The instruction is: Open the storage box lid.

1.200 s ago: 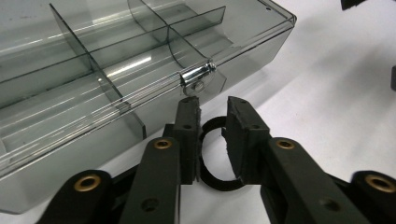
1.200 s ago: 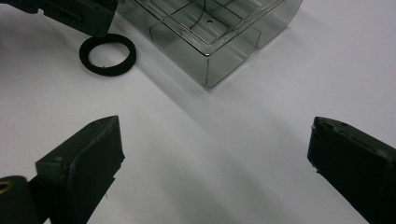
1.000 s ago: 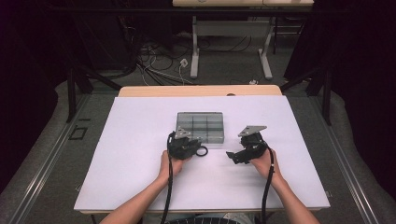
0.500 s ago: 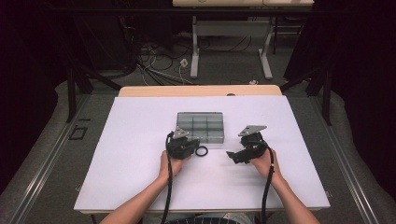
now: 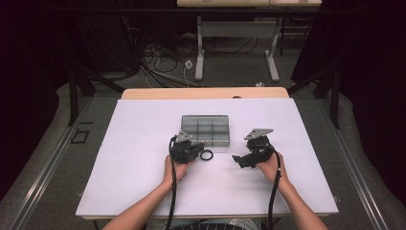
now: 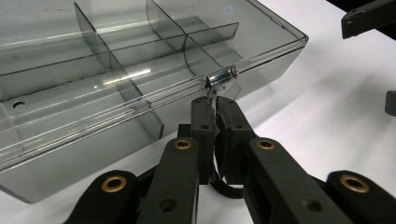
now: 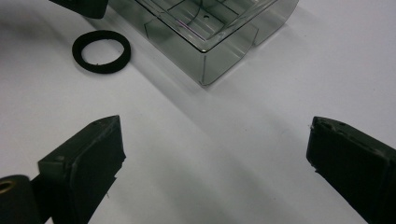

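The left gripper (image 5: 197,146), matte black with brass pivot pins, sits at the near left of the smoky clear plastic organiser box (image 5: 206,129), its jaws pinched shut on the box's small shiny metal latch (image 6: 219,78); thin dividers split the box into compartments; a flat black ring (image 5: 207,155) lies on the table just right of that gripper; the smooth white table (image 5: 143,177) stands on grey carpet amid dark curtains; the right gripper (image 5: 238,159), near and right of the box, holds its jaws wide apart over bare table, touching nothing
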`<act>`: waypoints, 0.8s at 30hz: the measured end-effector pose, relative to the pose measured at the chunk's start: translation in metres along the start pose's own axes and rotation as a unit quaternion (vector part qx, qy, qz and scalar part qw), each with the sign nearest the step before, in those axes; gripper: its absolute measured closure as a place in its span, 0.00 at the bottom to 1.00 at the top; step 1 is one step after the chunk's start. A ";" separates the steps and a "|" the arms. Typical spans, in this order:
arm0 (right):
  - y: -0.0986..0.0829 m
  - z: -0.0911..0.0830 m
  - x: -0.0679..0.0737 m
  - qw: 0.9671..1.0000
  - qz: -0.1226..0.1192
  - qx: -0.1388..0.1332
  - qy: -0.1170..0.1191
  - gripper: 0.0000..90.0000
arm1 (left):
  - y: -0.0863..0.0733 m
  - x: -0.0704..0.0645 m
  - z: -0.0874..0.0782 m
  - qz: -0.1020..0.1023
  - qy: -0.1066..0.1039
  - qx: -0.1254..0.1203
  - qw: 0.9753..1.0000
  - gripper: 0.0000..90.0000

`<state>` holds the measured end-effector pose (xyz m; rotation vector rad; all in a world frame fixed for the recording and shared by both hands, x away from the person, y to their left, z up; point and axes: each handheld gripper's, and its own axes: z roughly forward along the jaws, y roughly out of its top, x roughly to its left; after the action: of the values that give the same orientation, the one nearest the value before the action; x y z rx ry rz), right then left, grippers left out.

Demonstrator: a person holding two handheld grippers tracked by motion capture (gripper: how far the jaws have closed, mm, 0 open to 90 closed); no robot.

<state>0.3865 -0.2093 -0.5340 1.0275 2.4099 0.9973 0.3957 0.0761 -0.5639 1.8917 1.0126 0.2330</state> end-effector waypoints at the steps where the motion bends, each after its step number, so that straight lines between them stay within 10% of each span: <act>1: 0.000 0.000 0.000 1.000 -0.001 0.000 0.000 0.04 | 0.000 0.000 0.000 0.001 0.000 0.000 1.000 0.96; 24: 0.000 0.002 0.001 1.000 0.000 0.003 0.002 0.04 | 0.000 0.000 0.001 0.002 0.000 -0.003 1.000 0.95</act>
<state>0.3868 -0.2076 -0.5354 1.0272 2.4180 0.9941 0.3959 0.0753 -0.5647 1.8889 1.0082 0.2374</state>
